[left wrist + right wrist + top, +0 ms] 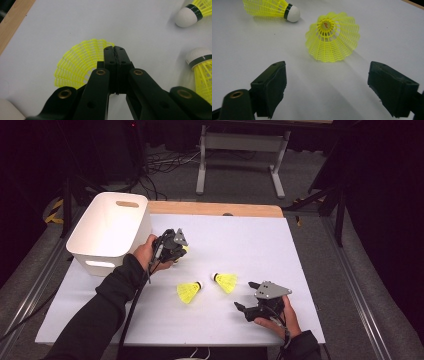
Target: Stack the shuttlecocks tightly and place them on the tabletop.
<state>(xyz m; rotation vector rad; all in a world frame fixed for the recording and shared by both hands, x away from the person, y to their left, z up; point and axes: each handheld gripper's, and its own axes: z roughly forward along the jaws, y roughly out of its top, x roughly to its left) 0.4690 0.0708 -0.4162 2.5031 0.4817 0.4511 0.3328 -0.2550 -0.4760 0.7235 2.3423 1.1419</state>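
Carrying a yellow shuttlecock (77,63) by the thin edge of its skirt, the left hand-held gripper (176,247) was clenched, its jaws pinched together on the mesh rim. It hung just beside the white bin (95,232) at the bench's (240,245) far left corner. To finish this step well, the likely best course was to keep the pinch firm, since so little of the springy skirt sat between the jaws, travel over the bin's rim, and release only once the shuttlecock hung above the opening.

The held shuttlecock was a bright yellow plastic lattice, fanned out to the left of the jaws in the left gripper view; its cork end was hidden.

Two more shuttlecocks lay on their sides mid-bench, each with a white rounded nose ringed by a dark band: one (189,291) nearer the left arm, the other (225,281) just beyond the right hand-held gripper (247,297). That gripper was released, jaws standing wide and low over the bench, facing the second shuttlecock's open skirt.
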